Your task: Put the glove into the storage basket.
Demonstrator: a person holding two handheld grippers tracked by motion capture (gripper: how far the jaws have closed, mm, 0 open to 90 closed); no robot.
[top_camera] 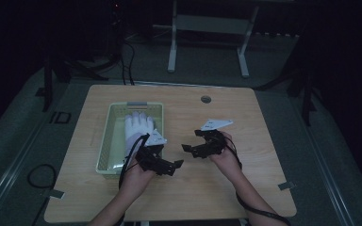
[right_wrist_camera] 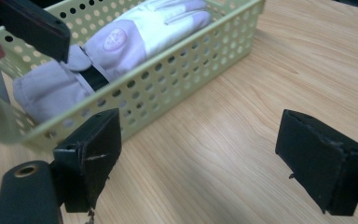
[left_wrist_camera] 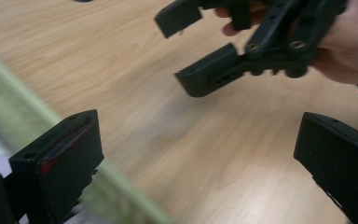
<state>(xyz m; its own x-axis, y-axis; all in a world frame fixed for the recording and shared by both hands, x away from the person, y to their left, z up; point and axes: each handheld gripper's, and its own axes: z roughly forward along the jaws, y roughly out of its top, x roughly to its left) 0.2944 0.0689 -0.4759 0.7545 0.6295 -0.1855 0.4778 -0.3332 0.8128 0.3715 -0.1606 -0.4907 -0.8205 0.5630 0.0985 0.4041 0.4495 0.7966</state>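
Nearest the camera in the high view are your forearms, coming in over the near edge of the light wooden table (top_camera: 207,188), each hand wrapped around a black two-jaw tool. Your left gripper (top_camera: 169,165) sits just right of the pale green perforated plastic basket (top_camera: 104,146), jaws spread wide and holding nothing; in the left gripper view (left_wrist_camera: 200,163) there's bare wood grain between the two black pads, with the basket's green rim a blur at the lower left. Your right gripper (top_camera: 192,141) is a little farther right, over the middle of the table, also gaping open and empty, its jaws turned left toward the basket. The two tools face each other, near but apart. From the right gripper view (right_wrist_camera: 196,158) the open jaws frame clear table, and beyond them lies the basket (right_wrist_camera: 186,60) with the white fabric glove (right_wrist_camera: 135,32) flat inside it, a dark strap across the cuff. From above, that glove (top_camera: 136,127) lies in the basket's right half, fingers pointing to the far side, cuff toward you. Your left hand (top_camera: 136,176) is right at the basket's near right corner.
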